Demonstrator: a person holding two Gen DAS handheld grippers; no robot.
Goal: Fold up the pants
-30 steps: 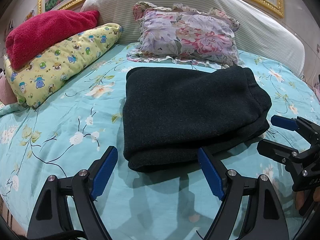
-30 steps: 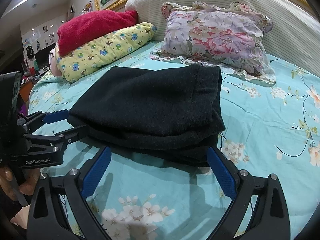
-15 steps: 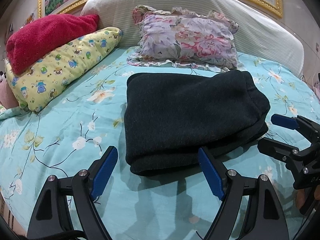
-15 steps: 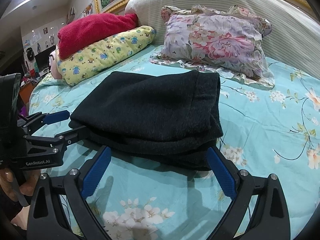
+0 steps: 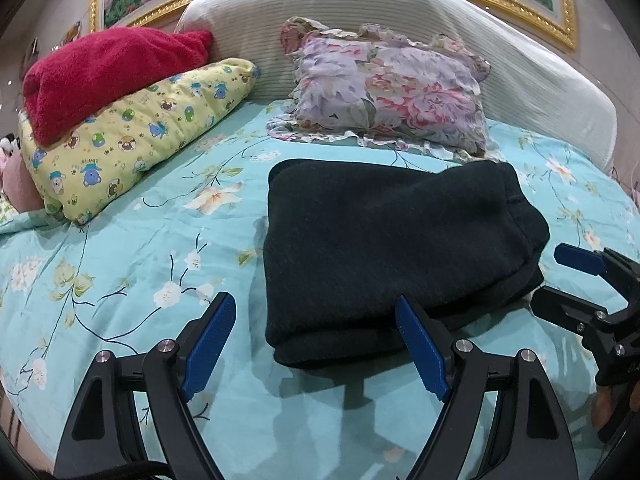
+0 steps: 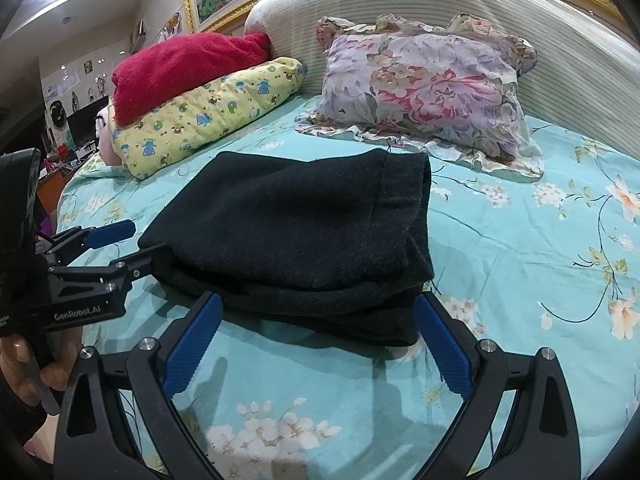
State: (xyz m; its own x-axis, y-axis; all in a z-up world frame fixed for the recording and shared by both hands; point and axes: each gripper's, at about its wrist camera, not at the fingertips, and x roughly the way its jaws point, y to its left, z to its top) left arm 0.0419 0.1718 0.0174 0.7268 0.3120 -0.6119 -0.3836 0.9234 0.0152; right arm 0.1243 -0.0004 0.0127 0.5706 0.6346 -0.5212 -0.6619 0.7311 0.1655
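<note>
The black pants lie folded into a thick rectangle on the turquoise floral bedsheet; they also show in the right wrist view. My left gripper is open and empty, just short of the bundle's near left corner. My right gripper is open and empty, just short of the bundle's near right edge. Each gripper shows in the other's view: the right one beside the pants' right end, the left one at their left end.
A floral pillow leans on the white padded headboard behind the pants. A yellow cartoon-print pillow with a red blanket on top lies at the left. Bare sheet lies left and right of the pants.
Both grippers have drawn back slightly from the folded pants, which now sit a little farther away in both views. The pants have not moved, and the jaws stay open.
</note>
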